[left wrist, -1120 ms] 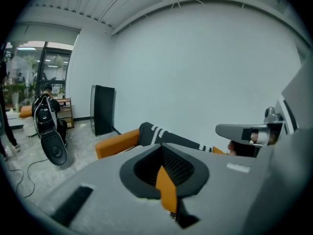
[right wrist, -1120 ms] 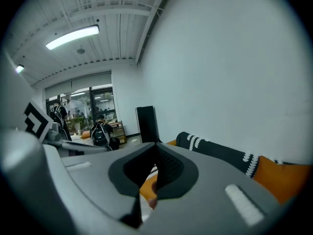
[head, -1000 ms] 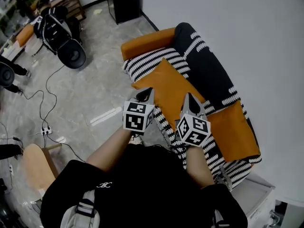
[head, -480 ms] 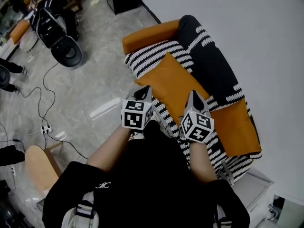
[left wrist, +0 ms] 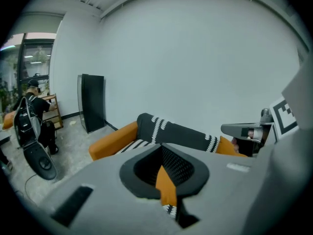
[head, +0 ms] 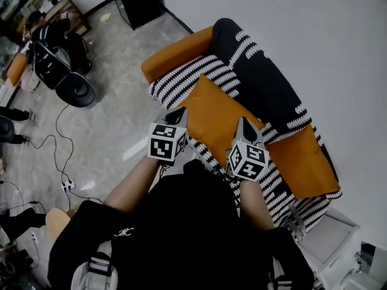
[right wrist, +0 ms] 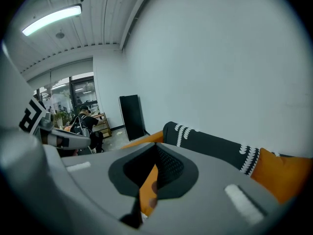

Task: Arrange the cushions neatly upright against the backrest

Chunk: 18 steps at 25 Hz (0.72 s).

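- Though due upright against the backrest (head: 260, 82), lies flat on the striped seat (head: 181, 80), mid-sofa: cushion (head: 221, 116).
- Has left gripper (head: 177, 115) and right gripper (head: 244, 124) poised at its near edge, one toward each corner, probably for an even two-sided lift.
- Shows both pairs of jaws pressed together, clamping nothing; orange visible only through the slit.
- Leaves second cushion (head: 302, 162) at the right end, touching the backrest; upright or slumped, cannot tell.

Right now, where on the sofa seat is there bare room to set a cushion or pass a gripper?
Bare striped seat lies between the orange armrest and the middle orange cushion; a narrower strip runs along the front edge before the right-end cushion. The middle is crowded: left gripper and right gripper sit at that cushion's front edge.
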{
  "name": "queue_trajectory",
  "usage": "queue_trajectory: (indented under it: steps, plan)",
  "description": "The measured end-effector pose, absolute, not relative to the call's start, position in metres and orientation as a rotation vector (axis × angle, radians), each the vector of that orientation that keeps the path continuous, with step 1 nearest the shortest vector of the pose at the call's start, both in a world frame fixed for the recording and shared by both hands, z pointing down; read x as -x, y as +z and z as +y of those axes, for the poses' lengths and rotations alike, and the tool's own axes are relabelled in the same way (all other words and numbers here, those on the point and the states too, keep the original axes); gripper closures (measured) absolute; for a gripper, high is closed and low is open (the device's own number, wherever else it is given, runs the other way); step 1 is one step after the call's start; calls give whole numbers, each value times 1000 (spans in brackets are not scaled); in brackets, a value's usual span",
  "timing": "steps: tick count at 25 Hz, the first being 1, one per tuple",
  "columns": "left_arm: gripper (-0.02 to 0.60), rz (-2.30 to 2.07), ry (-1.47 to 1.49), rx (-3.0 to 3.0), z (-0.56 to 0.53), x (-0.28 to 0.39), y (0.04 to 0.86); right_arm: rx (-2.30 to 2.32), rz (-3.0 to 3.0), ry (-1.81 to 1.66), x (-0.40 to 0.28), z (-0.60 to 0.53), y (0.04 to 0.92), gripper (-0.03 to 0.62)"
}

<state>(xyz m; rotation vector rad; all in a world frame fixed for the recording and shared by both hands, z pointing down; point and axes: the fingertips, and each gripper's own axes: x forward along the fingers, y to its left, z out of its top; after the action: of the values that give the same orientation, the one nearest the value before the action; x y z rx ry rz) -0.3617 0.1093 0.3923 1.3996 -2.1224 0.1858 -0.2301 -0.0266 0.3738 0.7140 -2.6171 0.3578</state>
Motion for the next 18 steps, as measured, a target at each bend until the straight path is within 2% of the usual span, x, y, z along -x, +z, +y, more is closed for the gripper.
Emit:
queue_trajectory:
  steps: [9,13,18]
  plan:
    - [570,-2052,357,-1511,29,384,419,-776,-2532,426,224,-102,409,586]
    - [514,-1972,435,-1555,9,379,447,-745,-2484,429,206,-115,434,586]
    - [475,-1851,535,-1586,-2,372,480,-735,-2398,492,181,-121,466,586]
